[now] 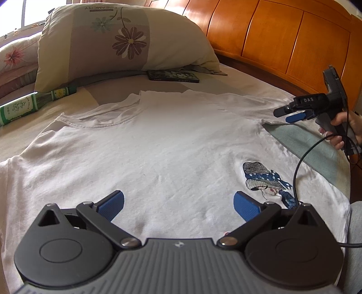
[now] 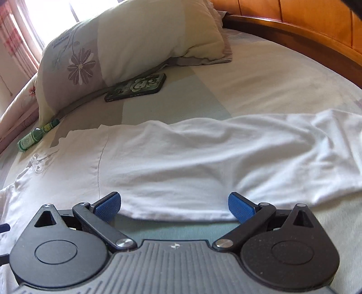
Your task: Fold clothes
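The left gripper hangs over the lower body of a white T-shirt, its blue pads spread wide and holding nothing. The shirt lies flat under and ahead of it, front up, neckline away to the front left. Just right of the right-hand pad is a small print of a figure in a dotted hat. A black cable loops down across the cloth beside that print.

Farther ahead on the right, the right gripper is held by a person's hand near the shirt's far sleeve. In its own view the right gripper is likewise wide open and empty, with the sleeve's hem lying just between and ahead of its pads; the sleeve cloth is rumpled in soft ridges beyond.

Nothing lies on the shirt itself apart from the cable. Beyond its neckline, ahead and left of the left gripper, a green bottle lies on its side. Straight ahead, past the shoulder, a phone in a dark cartoon case lies flat at the foot of a large flowered pillow.

The surface is a bed sheet in pale beige and grey-green blocks. An orange wooden headboard rises far right, and bright window light shows far left.
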